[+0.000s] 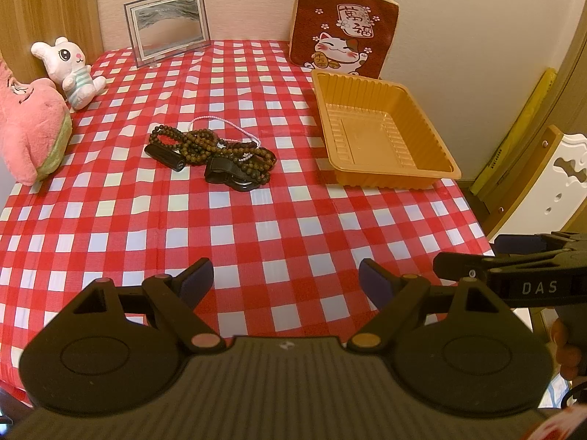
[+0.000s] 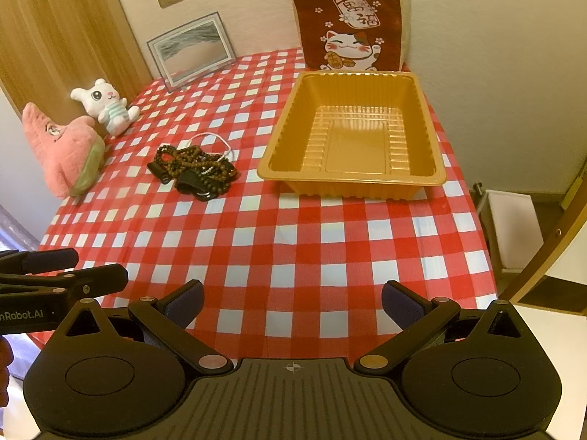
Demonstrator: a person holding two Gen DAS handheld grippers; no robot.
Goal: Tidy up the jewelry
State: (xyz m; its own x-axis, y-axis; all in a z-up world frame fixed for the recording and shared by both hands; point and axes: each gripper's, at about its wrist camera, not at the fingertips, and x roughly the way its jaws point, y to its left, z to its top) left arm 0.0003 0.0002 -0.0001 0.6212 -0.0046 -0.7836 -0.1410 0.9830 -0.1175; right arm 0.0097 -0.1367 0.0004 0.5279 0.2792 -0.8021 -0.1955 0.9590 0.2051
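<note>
Both sets of fingers spread wide, holding nothing: left gripper (image 1: 286, 278) and right gripper (image 2: 292, 300) low over the near edge of the checkered bench (image 1: 256, 227). Tangled jewelry pile (image 1: 212, 154) of dark bead strands and a pale thin strand at 11 o'clock in the left view. Orange tray (image 2: 352, 179) apart, toward 1 o'clock, nothing inside.

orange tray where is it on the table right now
In both wrist views the empty orange tray sits right of the bead pile, before the cat cushion.
</note>
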